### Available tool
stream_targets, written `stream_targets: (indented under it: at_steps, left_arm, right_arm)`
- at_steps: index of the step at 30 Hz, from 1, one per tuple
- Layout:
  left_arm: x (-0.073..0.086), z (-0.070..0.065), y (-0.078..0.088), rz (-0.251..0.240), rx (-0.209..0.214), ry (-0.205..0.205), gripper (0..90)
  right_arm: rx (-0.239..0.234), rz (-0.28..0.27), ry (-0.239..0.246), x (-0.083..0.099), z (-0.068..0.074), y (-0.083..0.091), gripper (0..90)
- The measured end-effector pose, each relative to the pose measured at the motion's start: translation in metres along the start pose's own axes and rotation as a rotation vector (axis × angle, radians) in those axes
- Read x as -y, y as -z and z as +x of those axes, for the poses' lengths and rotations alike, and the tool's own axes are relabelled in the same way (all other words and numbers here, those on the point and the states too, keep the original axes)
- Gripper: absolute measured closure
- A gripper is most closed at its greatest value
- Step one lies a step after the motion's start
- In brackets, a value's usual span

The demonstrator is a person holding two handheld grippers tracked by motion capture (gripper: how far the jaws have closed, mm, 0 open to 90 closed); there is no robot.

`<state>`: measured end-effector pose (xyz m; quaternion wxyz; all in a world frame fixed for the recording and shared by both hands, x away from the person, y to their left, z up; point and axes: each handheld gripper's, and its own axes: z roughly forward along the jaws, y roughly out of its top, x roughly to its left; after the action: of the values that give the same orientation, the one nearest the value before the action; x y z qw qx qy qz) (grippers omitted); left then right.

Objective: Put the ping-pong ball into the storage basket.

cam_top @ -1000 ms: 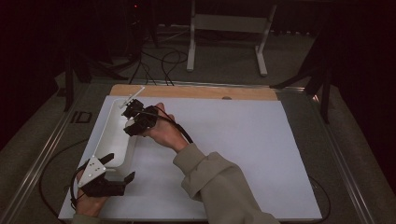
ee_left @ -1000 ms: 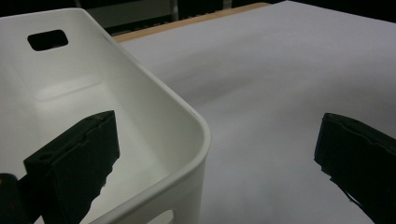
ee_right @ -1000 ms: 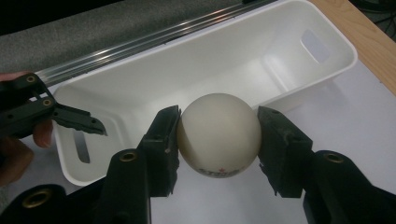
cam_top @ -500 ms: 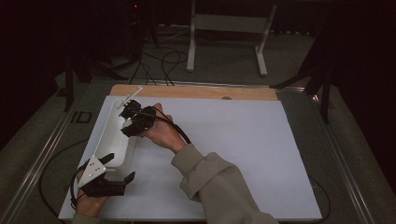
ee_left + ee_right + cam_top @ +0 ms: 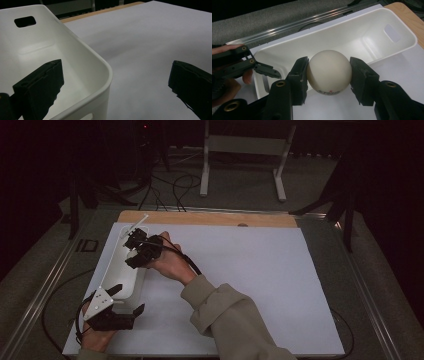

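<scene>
Ball [image 5: 329, 72] first by name, though it is the smallest thing here: a cream-white sphere with a small red-and-dark print near its underside, pinched between the 2 black jaws of the right gripper [image 5: 329, 75], 1 pad pressing each side. In the right gripper view it hangs over the near rim of the bin, above the edge where the bin's wall meets the white sheet.

Taking things from largest down, the bench [image 5: 210, 218] shows a strip of bare wood along its far edge, and a white sheet [image 5: 240, 285] covers nearly all the rest of it. On the sheet's left side lies a long white plastic bin [image 5: 122, 272], open-topped with rounded corners and a slot handle cut in each end wall [image 5: 25, 21]; its length runs away from the person. In the high view the right gripper [image 5: 141, 251] is over the far half of the bin, the person's beige-sleeved right arm [image 5: 225, 315] reaching across to it.

The left gripper [image 5: 122, 301] is at the bin's near end, carrying a grey 3-cornered plate on top. Its jaws stand wide apart and pinch nothing: in the left gripper view 1 jaw is inside the bin and the other out over the sheet, with the bin's near corner [image 5: 100, 72] between them.
</scene>
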<state>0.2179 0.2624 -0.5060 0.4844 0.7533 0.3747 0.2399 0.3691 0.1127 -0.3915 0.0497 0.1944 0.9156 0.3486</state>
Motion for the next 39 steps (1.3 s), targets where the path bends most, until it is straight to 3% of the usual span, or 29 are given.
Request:
stream_targets:
  at_steps: [13, 39]
  left_arm:
    - [0.000, 0.000, 0.000, -0.004, 0.000, 0.003, 0.5]
    - [0.000, 0.000, 0.001, -0.006, 0.002, 0.004, 0.5]
  right_arm:
    - [-0.015, -0.016, 0.029, -0.007, 0.010, -0.001, 51.1]
    - [-0.039, -0.019, 0.040, -0.013, 0.023, -0.015, 51.1]
